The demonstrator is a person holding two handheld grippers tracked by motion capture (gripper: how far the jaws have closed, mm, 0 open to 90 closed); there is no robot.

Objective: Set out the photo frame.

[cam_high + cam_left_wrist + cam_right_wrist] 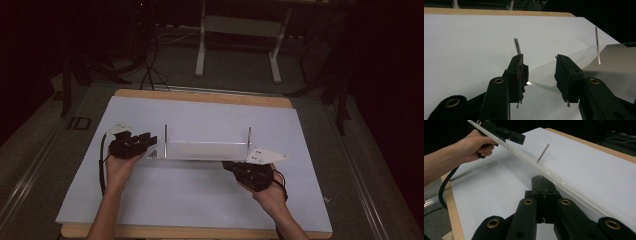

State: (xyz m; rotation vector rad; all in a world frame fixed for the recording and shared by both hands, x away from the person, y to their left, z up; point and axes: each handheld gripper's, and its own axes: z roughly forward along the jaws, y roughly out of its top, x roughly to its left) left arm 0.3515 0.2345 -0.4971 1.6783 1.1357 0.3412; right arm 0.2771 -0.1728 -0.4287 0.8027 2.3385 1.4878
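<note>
A clear plastic plate (205, 150) lies across the middle of the white board, with a thin metal rod (165, 134) upright near its left end and a second rod (249, 136) near its right. My right gripper (235, 166) is shut on the plate's near right edge; in the right gripper view its jaws (542, 183) meet on the plate's rim (564, 183). My left gripper (149, 139) stands open at the plate's left end. In the left gripper view the plate's corner (544, 75) lies between the spread pads (520, 72), which do not press on it.
A white board (200, 195) covers the wooden table (200, 96). Beyond the table's far edge stand the legs of a white frame (201, 50) and loose cables on a dark floor. Cables trail from both grippers toward the near edge.
</note>
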